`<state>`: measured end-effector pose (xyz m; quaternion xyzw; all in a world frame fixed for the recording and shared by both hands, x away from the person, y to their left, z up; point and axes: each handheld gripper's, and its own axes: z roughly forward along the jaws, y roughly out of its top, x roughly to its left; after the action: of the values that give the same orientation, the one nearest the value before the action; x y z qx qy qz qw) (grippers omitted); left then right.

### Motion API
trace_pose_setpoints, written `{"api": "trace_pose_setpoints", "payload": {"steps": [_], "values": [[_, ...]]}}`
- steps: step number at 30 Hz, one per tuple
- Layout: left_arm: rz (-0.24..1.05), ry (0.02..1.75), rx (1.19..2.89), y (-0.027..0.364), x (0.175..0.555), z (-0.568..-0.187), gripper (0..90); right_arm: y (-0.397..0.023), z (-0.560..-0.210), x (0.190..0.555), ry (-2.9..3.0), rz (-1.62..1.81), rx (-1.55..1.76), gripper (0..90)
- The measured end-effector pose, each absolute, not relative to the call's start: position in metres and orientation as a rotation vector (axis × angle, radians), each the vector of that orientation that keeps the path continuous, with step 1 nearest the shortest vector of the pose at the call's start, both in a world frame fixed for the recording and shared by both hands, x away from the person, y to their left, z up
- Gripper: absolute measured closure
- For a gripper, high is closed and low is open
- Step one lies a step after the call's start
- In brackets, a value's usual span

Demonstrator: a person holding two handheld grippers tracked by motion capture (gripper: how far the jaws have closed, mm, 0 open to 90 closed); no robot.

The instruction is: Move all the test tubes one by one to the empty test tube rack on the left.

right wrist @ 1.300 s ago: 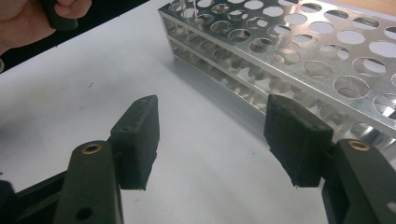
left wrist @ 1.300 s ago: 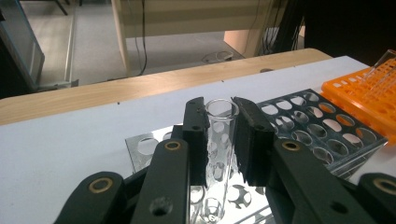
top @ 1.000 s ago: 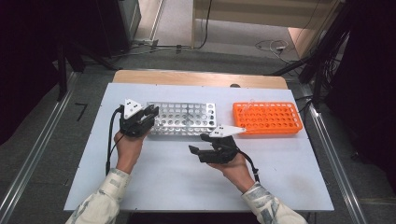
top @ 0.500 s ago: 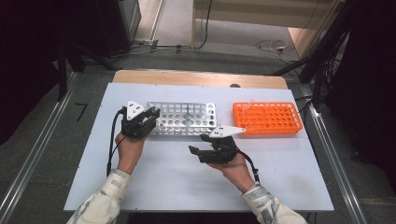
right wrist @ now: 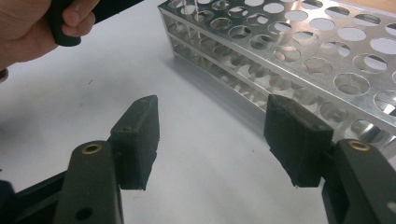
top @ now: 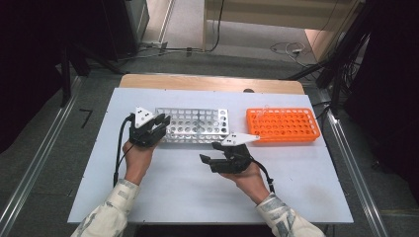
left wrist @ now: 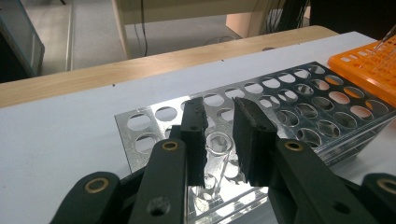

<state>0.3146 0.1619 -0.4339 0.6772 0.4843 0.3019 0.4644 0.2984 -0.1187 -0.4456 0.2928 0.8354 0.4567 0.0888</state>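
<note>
A silver metal tube rack lies on the white table, with an orange rack to its right. My left gripper is at the metal rack's left end. In the left gripper view its pads close on the rim of a clear test tube standing upright in a hole of that rack. My right gripper hovers in front of the rack, pointing left. Its jaws stand wide open over bare table with nothing between them.
The orange rack has a clear tube leaning at its near corner. A wooden strip borders the table's far edge. The left hand shows at the top left of the right gripper view.
</note>
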Motion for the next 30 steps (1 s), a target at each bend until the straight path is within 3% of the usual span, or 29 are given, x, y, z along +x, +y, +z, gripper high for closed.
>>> {"api": "trace_pose_setpoints", "payload": {"steps": [6,12,19,30], "values": [[0.723,1.192,1.629,0.163,0.312,-0.431,68.2,-0.123,-0.445,0.301,2.468,1.356,0.884,34.4],[0.651,1.197,1.572,0.165,0.308,-0.424,50.0,-0.131,-0.443,0.305,2.439,1.346,0.914,34.6],[0.612,1.198,1.552,0.162,0.301,-0.418,38.2,-0.143,-0.440,0.311,2.395,1.344,0.956,34.7],[0.594,1.153,1.579,0.147,0.288,-0.411,33.2,-0.176,-0.434,0.328,2.286,1.311,1.055,34.8]]}}
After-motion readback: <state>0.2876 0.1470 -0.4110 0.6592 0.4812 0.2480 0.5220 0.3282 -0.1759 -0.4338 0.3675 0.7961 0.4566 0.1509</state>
